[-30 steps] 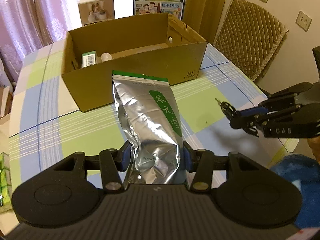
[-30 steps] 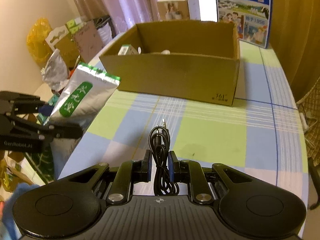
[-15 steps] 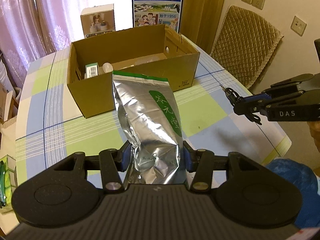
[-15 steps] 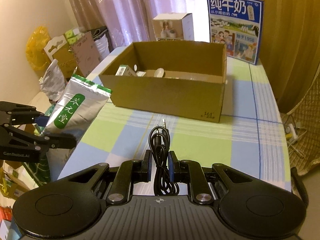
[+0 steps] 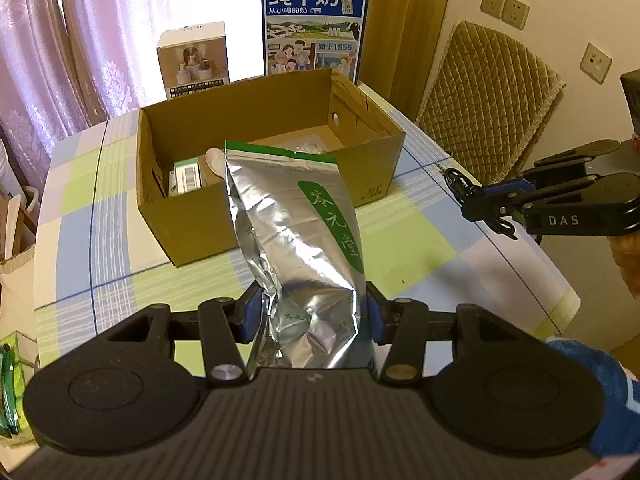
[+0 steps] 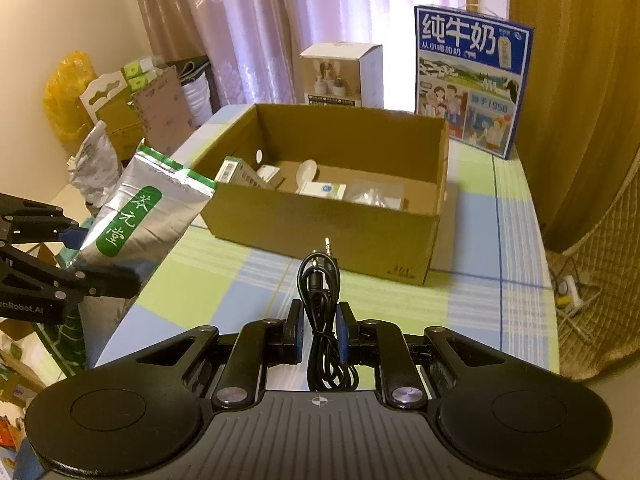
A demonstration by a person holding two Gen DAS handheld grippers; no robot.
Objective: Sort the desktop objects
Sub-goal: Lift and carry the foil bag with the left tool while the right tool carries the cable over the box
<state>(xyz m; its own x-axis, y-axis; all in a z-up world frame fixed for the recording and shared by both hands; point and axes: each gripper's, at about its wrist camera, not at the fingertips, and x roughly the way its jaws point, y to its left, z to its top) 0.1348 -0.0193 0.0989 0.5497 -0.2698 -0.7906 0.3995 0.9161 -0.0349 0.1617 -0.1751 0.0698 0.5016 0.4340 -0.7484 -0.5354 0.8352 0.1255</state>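
My left gripper (image 5: 312, 314) is shut on a silver foil pouch (image 5: 296, 232) with a green label, held upright above the table. The same pouch (image 6: 144, 212) and the left gripper (image 6: 76, 256) show at the left of the right wrist view. My right gripper (image 6: 319, 326) is shut on a coiled black audio cable (image 6: 320, 280) whose plug points forward. It appears again as the right gripper (image 5: 476, 202) at the right of the left wrist view. Ahead stands an open cardboard box (image 5: 200, 224), also the box (image 6: 320, 216), holding several small packs and a white spoon (image 6: 308, 170).
The checked tablecloth (image 6: 492, 280) runs to edges at left and right. Behind the box stand a blue milk carton (image 6: 472, 80) and a small white product box (image 6: 340, 74). A quilted chair (image 5: 488, 100) is at the right, and bags and cartons (image 6: 100, 112) are stacked left of the table.
Both grippers have risen with their loads, so the box and table look smaller and lower, and more of the box's inside shows. Neither grip has changed.
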